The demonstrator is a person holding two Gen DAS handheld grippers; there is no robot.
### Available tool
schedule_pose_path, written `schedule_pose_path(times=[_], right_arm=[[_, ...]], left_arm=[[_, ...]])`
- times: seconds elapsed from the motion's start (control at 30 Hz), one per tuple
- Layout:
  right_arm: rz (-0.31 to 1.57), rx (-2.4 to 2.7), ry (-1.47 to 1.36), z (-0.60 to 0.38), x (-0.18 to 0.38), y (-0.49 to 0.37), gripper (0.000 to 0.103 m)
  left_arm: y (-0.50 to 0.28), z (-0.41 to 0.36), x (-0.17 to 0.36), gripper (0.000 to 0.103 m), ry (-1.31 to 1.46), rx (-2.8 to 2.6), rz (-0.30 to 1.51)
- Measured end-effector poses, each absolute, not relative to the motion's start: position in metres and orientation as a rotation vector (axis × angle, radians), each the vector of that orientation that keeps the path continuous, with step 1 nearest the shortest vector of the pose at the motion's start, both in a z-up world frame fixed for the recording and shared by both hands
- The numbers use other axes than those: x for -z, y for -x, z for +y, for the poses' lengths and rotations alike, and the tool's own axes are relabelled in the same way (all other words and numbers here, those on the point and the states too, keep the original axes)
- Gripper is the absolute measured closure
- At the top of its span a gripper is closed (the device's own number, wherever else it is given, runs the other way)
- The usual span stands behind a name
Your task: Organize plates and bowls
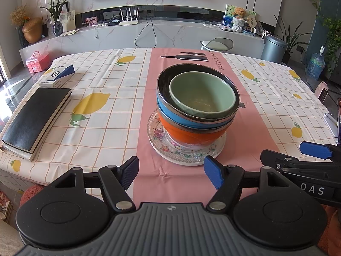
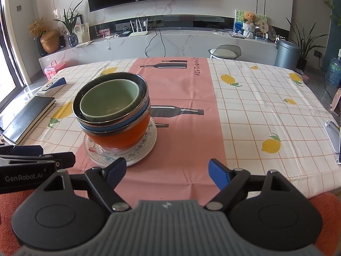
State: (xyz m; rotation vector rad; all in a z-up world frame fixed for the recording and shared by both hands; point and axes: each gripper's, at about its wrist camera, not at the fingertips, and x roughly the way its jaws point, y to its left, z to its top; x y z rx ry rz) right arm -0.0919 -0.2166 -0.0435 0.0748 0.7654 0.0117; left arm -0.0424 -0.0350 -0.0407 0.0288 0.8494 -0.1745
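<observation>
A stack stands on the pink runner: a green bowl [image 1: 202, 95] sits tilted inside a blue bowl [image 1: 170, 112], which sits in an orange bowl [image 1: 187, 133], on a patterned glass plate [image 1: 157, 140] over a white plate. The stack also shows in the right wrist view, with the green bowl [image 2: 109, 99], orange bowl [image 2: 121, 137] and glass plate [image 2: 147, 140]. My left gripper [image 1: 171, 175] is open and empty just in front of the stack. My right gripper [image 2: 167, 173] is open and empty, to the right of the stack and nearer the table's front edge.
A black book [image 1: 36, 119] lies at the left edge, with a white and blue box [image 1: 57, 75] behind it. A white object [image 2: 332, 135] lies at the right edge. The lemon-print tablecloth [image 2: 266, 111] covers the table.
</observation>
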Motion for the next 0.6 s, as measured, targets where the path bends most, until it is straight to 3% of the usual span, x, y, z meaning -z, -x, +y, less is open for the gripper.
schedule_pose_path(times=[0.6], right_arm=[[0.767,-0.012,-0.076,-0.2167,0.0435,0.0919,0.020]], left_arm=[[0.0430,-0.0341,0.0374,0.021,-0.029,0.177,0.844]])
